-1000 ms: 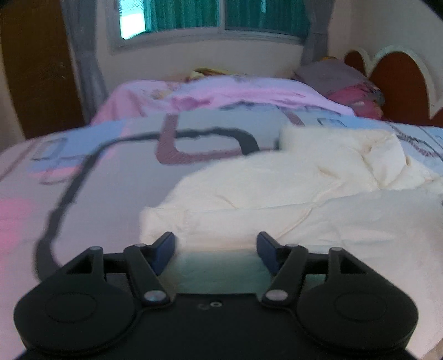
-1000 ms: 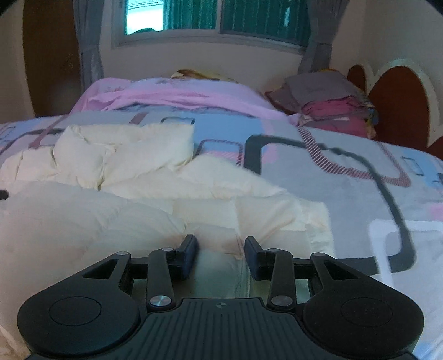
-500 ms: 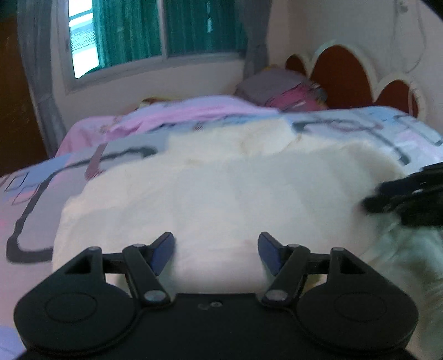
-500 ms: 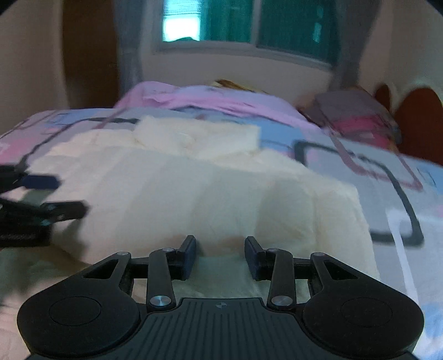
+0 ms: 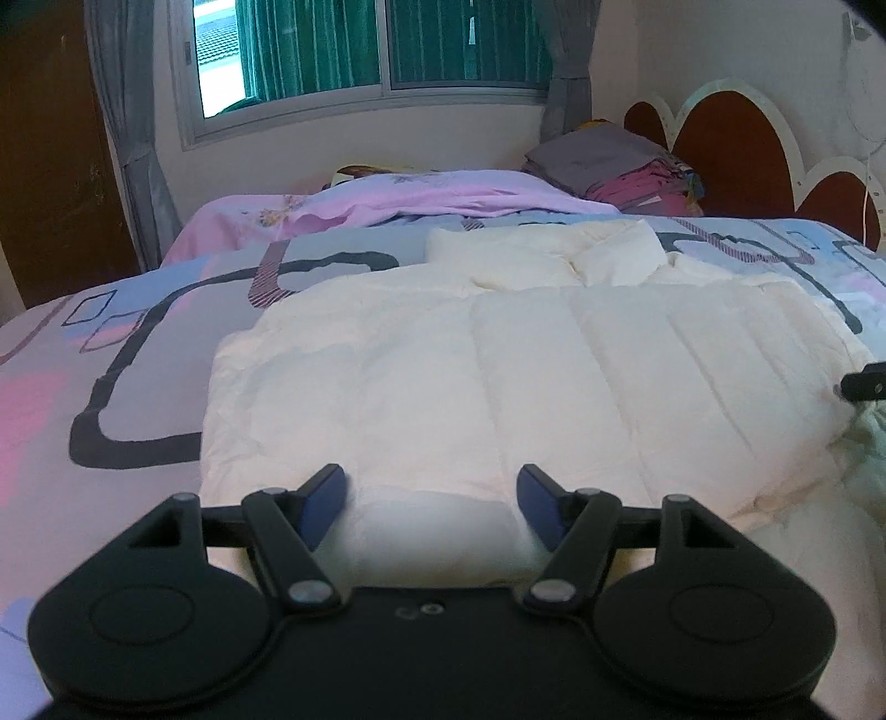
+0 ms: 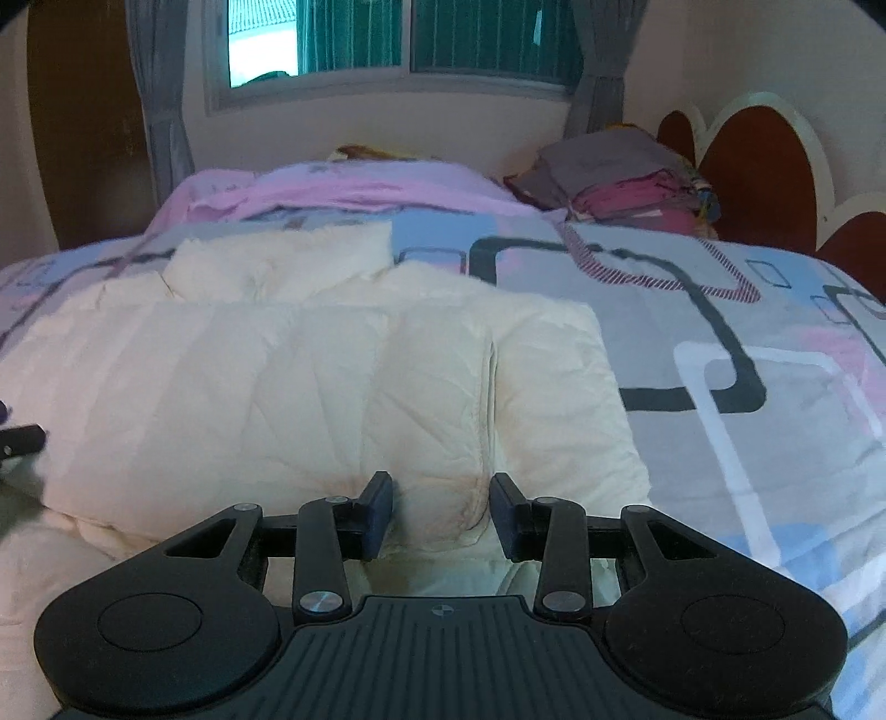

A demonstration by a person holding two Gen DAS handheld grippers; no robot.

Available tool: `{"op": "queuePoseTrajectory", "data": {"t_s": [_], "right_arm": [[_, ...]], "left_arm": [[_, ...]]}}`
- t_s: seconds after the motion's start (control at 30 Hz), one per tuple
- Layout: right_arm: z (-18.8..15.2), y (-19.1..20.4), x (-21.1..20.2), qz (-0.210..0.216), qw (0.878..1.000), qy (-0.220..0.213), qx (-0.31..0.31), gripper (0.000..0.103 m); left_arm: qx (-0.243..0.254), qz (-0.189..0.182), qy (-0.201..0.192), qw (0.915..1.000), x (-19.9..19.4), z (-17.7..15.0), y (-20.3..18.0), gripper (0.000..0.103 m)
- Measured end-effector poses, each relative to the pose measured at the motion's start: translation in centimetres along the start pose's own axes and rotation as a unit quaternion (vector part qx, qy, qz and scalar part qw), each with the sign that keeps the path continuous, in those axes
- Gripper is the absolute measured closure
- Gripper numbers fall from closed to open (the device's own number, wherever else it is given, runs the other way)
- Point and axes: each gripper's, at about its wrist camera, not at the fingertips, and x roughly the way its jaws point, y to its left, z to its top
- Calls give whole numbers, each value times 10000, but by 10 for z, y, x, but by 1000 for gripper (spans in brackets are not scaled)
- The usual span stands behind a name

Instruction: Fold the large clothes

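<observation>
A large cream quilted garment (image 5: 498, 376) lies on the bed with its near part folded over onto the rest; it also shows in the right wrist view (image 6: 310, 387). My left gripper (image 5: 431, 507) stands open at the folded layer's near left edge, fingers apart with cloth bulging between them. My right gripper (image 6: 441, 512) is at the near right edge, its fingers pressing a puffed wad of the cloth between them. A tip of the right gripper (image 5: 864, 382) shows at the left view's right edge, and a tip of the left gripper (image 6: 22, 440) at the right view's left edge.
The bed has a patterned grey, blue and pink cover (image 5: 111, 354). A pink blanket (image 5: 421, 194) and a stack of folded clothes (image 6: 626, 177) lie at the far side. A red scalloped headboard (image 5: 736, 144) is on the right, a curtained window (image 5: 387, 50) behind.
Both grippers carried the garment's near edge up and over toward the far side. The cream cloth now lies folded onto itself and the views have steadied.
</observation>
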Motion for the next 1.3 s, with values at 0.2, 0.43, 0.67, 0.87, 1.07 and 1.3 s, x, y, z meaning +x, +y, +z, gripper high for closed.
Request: {"op": "queuePoseTrajectory", "data": {"t_s": [0.2, 0.43, 0.67, 0.87, 1.07, 1.3], "right_arm": [[-7, 13, -14, 111, 9999, 31, -77, 65], [-6, 22, -39, 386, 9991, -108, -124, 65], [-37, -15, -91, 387, 9991, -143, -74, 33], [-90, -63, -141, 351, 9994, -36, -37, 20], [-146, -101, -170, 374, 9977, 284, 498, 35], [-188, -140, -178, 1036, 9775, 630, 1727, 35]], "left_arm": [[46, 26, -56, 10000, -11, -8, -1, 34], [-6, 174, -95, 9998, -39, -18, 1, 34], [-177, 437, -61, 9989, -86, -49, 11, 23], [-496, 624, 225, 9966, -132, -101, 32, 23], [-1141, 396, 333, 9921, -176, -144, 49, 25], [-1895, -83, 555, 9803, -197, -181, 56, 26]]}}
